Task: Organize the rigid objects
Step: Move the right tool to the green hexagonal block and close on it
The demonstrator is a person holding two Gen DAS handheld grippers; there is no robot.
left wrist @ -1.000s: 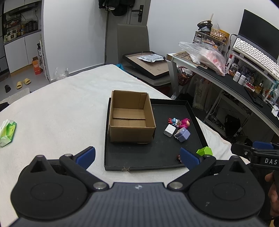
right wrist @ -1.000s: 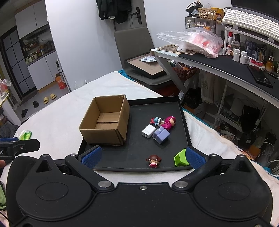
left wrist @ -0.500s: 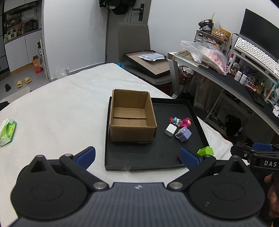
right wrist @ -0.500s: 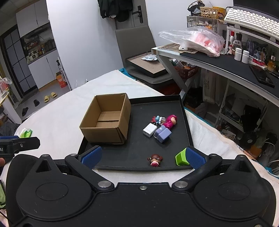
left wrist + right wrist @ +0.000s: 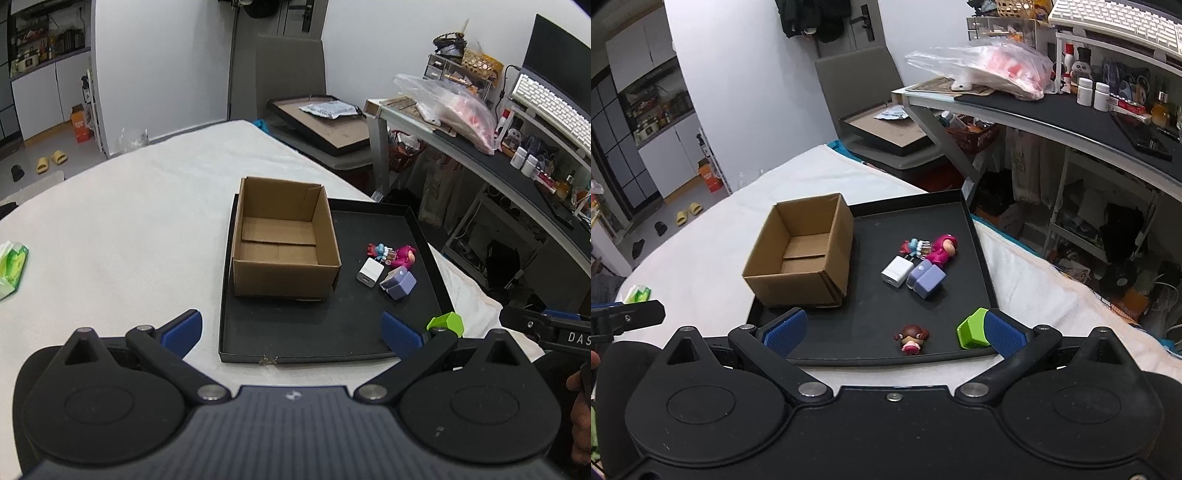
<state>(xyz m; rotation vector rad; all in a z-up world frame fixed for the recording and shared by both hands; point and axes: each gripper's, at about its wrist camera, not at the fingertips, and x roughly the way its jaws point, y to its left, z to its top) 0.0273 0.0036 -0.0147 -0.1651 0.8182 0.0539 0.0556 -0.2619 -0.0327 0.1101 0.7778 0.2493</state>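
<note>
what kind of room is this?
Likely a lived-in home room, part workspace: a cluttered desk with a keyboard, slippers on the floor, kitchen-style cabinets behind.

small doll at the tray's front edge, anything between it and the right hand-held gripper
Nothing visible. The small doll lies alone on the black tray, just ahead of the open right hand-held gripper, between the lines of its fingers. The green block sits off to its right, beside the right fingertip, apart from the doll.
</note>
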